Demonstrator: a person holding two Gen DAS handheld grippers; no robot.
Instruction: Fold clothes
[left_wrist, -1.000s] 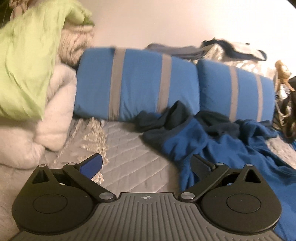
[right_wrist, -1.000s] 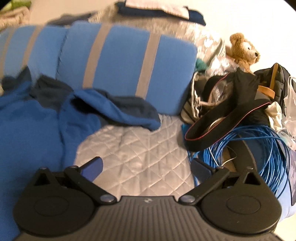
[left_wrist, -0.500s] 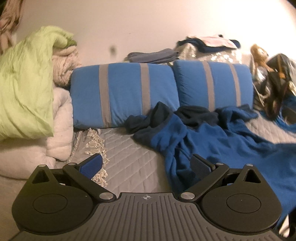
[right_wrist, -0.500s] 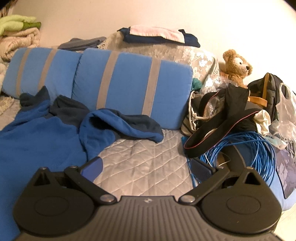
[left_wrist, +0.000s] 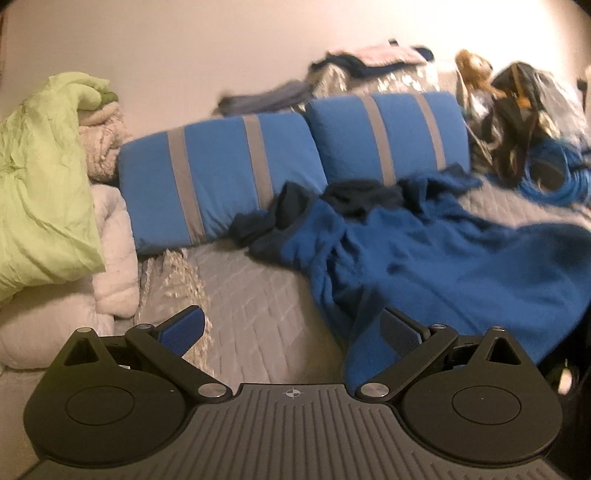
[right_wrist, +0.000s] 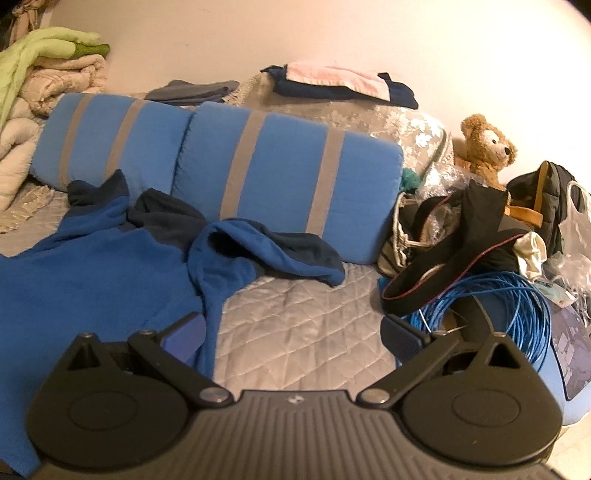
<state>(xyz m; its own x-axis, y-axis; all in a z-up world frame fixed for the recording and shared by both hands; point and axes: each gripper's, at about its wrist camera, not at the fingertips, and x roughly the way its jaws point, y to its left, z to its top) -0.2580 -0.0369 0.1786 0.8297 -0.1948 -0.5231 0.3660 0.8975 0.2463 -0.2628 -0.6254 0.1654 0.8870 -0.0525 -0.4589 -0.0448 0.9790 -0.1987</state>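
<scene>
Warm, dim indoor light; the wall (right_wrist: 461, 55) glows brightest at upper right. Fisheye bending curves the edges and darkens the corners. The left view is motion-blurred, smearing the pillows (left_wrist: 295, 155); the right view stays sharp.

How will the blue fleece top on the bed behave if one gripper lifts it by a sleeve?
Probably floppy: the blue fleece top lies rumpled on the quilt, with its sleeve folded over. It would likely sag and trail rather than lift flat. The fuzzy surface suggests decent grip, not slippery. Both grippers' jaws stand open, so nothing is held.
</scene>
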